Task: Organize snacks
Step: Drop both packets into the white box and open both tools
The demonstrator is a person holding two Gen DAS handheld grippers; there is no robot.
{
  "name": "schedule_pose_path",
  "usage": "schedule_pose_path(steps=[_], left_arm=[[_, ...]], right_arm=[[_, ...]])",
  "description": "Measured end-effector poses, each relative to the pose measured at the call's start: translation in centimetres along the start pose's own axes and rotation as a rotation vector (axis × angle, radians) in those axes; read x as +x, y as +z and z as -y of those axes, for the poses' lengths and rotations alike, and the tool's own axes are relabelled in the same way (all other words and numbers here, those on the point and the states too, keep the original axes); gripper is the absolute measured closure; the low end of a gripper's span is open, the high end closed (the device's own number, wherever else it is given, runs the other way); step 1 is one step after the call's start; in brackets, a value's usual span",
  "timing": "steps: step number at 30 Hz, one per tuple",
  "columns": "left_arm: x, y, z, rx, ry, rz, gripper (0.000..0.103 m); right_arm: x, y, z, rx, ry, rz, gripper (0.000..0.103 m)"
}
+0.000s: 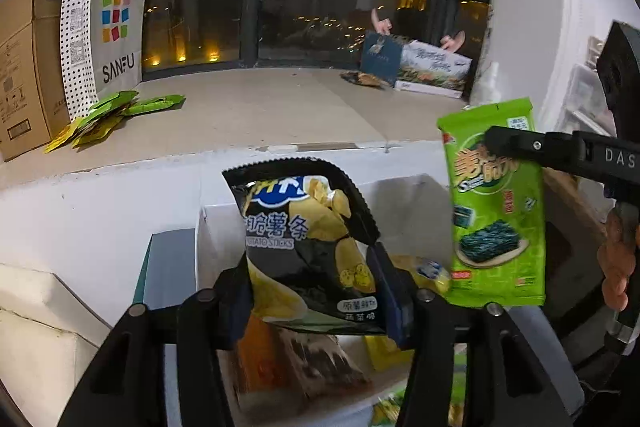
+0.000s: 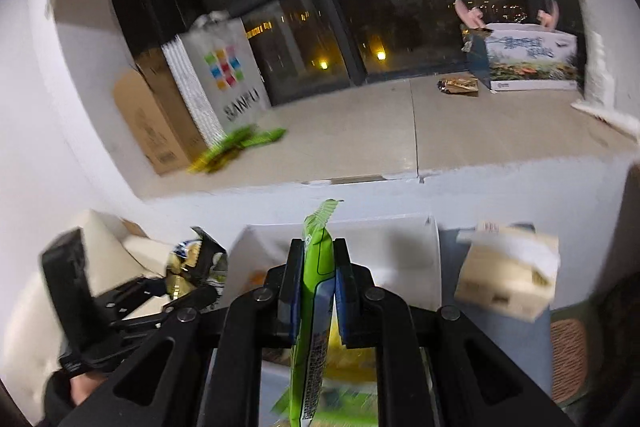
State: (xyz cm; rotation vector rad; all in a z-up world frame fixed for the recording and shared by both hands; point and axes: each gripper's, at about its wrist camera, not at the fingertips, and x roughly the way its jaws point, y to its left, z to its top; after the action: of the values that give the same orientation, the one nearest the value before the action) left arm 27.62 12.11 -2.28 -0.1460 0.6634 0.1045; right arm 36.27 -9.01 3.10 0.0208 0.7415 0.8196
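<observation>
My left gripper [image 1: 312, 291] is shut on a black bag of potato sticks [image 1: 308, 239] and holds it upright above a white open box [image 1: 404, 187] with several snack packs inside. My right gripper [image 2: 318, 287] is shut on a green seaweed snack pack [image 2: 314, 291], seen edge-on. In the left wrist view that green pack [image 1: 496, 211] hangs to the right of the black bag, pinched by the right gripper [image 1: 496, 141]. In the right wrist view the left gripper [image 2: 188, 291] with the black bag [image 2: 200, 263] is at the lower left.
A tiled window ledge [image 1: 256, 107] runs behind the box. On it stand a cardboard carton [image 1: 28, 67], a SANFU paper bag [image 1: 104, 31], several green packs [image 1: 108, 115] and a printed box [image 1: 432, 67]. A small beige box [image 2: 508, 279] is at the right.
</observation>
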Motion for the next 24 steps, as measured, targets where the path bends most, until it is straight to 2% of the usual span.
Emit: schedule_pose_path(steps=[1,2,3,4,5,6,8,11,15,19,21,24], left_arm=[[0.7,0.3,-0.1,-0.003,0.011,-0.014,0.023],[0.8,0.1,-0.3,-0.010,0.009,-0.012,0.004],[0.7,-0.1,-0.4,-0.023,0.007,-0.002,0.000],[0.5,-0.4,-0.7,-0.033,0.013,0.003,0.000],[0.5,-0.5,-0.9,-0.040,0.014,-0.003,0.000],[0.5,-0.6,-1.1,-0.043,0.013,-0.009,0.000],[0.3,-1.0,-1.3,-0.045,0.015,-0.022,0.000],[-0.7,-1.3,-1.1,-0.048,0.033,-0.021,0.000],[-3.8,-1.6,-0.3,-0.025,0.008,0.019,0.000],[-8.7,-2.9,1.2,0.022,-0.023,0.086,0.000],[-11.2,-4.0,1.9,0.024,-0.040,0.116,0.000],[-15.2,-6.8,2.9,0.034,-0.108,0.152,0.000]], right_arm=[[1.0,0.5,0.0,-0.005,0.003,-0.009,0.088],[2.1,0.9,0.2,-0.005,0.011,-0.029,0.085],[2.9,1.1,0.4,-0.002,0.003,-0.049,0.078],[3.3,1.2,0.4,-0.004,-0.016,-0.061,0.046],[3.6,1.2,0.4,-0.014,-0.037,-0.065,0.007],[3.5,1.2,0.4,-0.024,-0.050,-0.058,0.000],[2.8,0.8,0.3,-0.040,-0.059,-0.017,0.000],[2.1,0.4,-0.2,-0.056,-0.068,-0.018,0.000],[0.5,-0.1,-1.9,-0.126,-0.099,0.015,0.000],[-3.3,-1.3,-4.1,-0.248,-0.148,0.112,0.000],[-5.8,-2.5,-4.8,-0.279,-0.123,0.164,0.000],[-10.0,-5.5,-5.2,-0.303,-0.050,0.255,0.000]])
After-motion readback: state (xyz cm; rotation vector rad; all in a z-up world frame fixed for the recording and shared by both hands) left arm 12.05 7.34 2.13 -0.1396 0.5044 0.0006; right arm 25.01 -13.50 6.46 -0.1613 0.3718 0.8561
